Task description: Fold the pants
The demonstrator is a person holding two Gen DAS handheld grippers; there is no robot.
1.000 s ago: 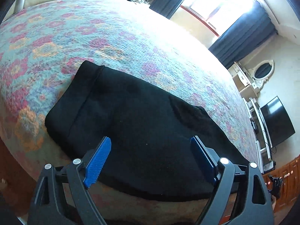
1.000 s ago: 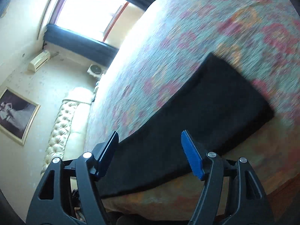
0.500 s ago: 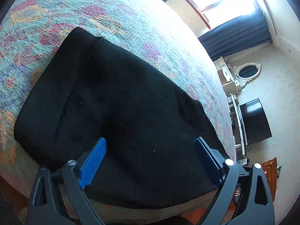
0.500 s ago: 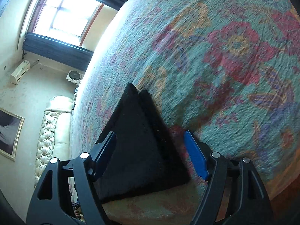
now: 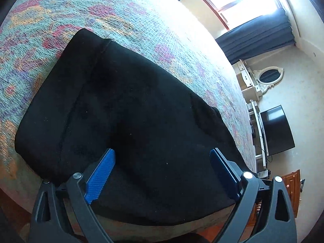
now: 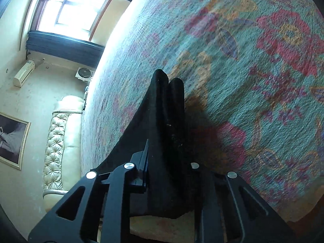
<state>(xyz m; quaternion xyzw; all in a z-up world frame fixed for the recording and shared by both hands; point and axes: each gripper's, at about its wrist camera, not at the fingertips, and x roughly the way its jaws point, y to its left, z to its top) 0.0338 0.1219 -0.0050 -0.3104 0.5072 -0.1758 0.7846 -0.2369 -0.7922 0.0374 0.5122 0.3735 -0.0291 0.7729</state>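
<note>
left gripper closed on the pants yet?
No: the left gripper is open, its blue fingers spread apart over the black pants without pinching them.

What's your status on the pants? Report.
Right tool shut on the pants' end, lifted. Left tool open above them. Bedspread around them bare.

Floral bedspread (image 5: 125,18), television (image 5: 276,130), tufted headboard (image 6: 58,141)

Left claw (image 5: 162,174) spread wide, pads apart; right claw (image 6: 168,162) clamped tight on cloth.
</note>
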